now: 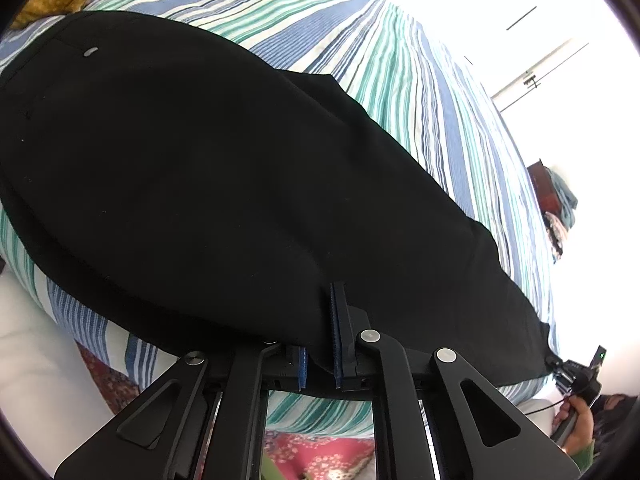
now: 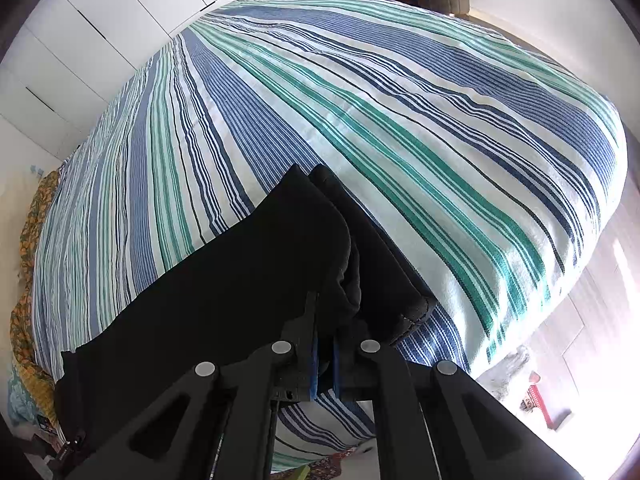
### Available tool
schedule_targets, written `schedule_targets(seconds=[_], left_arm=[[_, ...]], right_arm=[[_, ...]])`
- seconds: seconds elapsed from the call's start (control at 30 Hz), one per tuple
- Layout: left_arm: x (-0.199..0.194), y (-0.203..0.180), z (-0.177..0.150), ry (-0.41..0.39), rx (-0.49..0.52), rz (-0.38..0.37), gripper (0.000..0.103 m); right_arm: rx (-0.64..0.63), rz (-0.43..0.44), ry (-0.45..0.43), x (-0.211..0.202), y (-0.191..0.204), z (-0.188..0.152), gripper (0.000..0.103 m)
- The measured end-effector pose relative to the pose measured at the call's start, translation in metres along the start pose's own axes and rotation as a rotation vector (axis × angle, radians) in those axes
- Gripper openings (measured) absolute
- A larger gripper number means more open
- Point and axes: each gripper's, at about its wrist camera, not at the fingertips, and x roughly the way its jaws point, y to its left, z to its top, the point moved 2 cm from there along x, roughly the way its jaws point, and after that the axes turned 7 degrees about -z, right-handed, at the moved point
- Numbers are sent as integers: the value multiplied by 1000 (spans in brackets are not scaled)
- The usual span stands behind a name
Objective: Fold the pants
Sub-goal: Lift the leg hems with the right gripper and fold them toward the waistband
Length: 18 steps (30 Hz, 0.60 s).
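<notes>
Lying across striped bedspread (image 2: 400, 120), black pants (image 1: 200, 160)

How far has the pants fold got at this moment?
Done: the black pants lie lengthwise on the striped bedspread, legs apparently stacked. In hand: the left gripper pinches the near edge and the right gripper is shut on the cuff end. Left: no crosswise fold shows yet.

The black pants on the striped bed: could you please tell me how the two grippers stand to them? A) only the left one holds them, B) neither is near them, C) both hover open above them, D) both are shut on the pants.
D: the left gripper pinches the near edge of the pants, and the right gripper is clamped on the leg ends.
</notes>
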Motion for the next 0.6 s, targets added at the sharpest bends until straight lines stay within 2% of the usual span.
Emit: schedule_targets(seconds=[0.33, 0.5, 0.6], left_arm=[[-1, -4, -6, 4, 47, 63, 6], [-1, -2, -7, 1, 46, 69, 13], [-5, 0, -8, -21, 29, 65, 24]], right_arm=[[-1, 1, -2, 2, 3, 0, 5], [-7, -5, -3, 2, 5, -1, 5], [-10, -7, -10, 1, 6, -2, 6]])
